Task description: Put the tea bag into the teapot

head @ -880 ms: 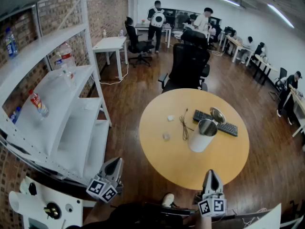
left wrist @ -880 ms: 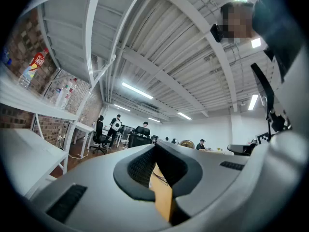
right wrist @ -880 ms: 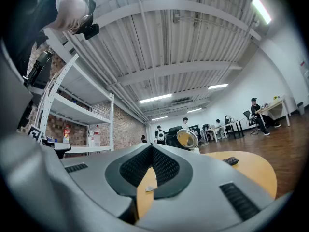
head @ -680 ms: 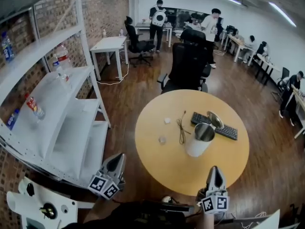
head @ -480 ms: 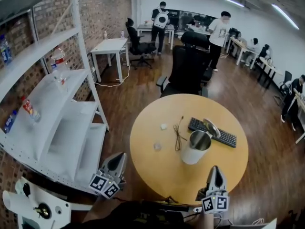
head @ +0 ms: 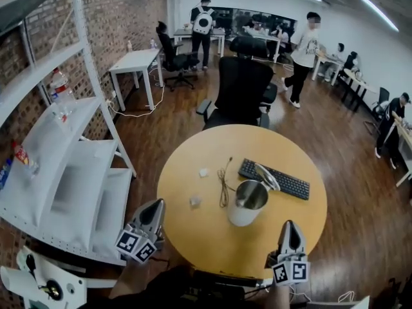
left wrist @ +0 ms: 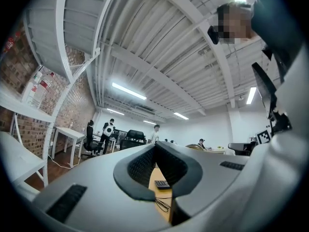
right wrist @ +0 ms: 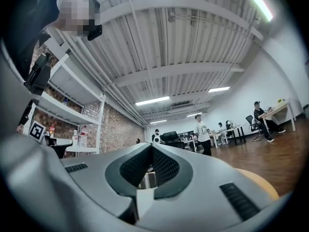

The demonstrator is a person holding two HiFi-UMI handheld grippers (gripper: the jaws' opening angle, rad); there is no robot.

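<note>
Lower edge of the head view: dark clothing of the person, cut off by the frame, shape unclear.

Left tool [head: 156, 205], lower left, jaws closed tip to tip, nothing between them; its own view [left wrist: 155, 147] shows the same. Marker cube carries black-and-white squares, no letters.

Right tool [head: 289, 224], lower right, also closed and empty; confirmed in its own view [right wrist: 151, 147]. Both tools are held short of the bench's near rim, well apart from everything on it.

Round wooden bench [head: 193, 237], centre of frame.
- Metal teapot [head: 244, 205], centre-right, upright, mouth open. Inside is dark, contents not readable. Lid [head: 266, 176] looks tipped back toward the keyboard; hinge hard to make out.
- Two small pale items left of the teapot: nearer one [head: 195, 201], farther one [head: 204, 172]. Too small to say which is the tea bag. Both lie on the bench, outside the teapot.
- Dark cord [head: 224, 180] between them and the teapot.
- Black keyboard [head: 277, 179] just behind the teapot, partly covered by the lid.

Beyond: black office chair [head: 241, 89] at the far rim.

Left edge: white shelf rack [head: 71, 172], cut off; bottle [head: 59, 87] with label too small to read.

Far wall: people at desks, blurred.
</note>
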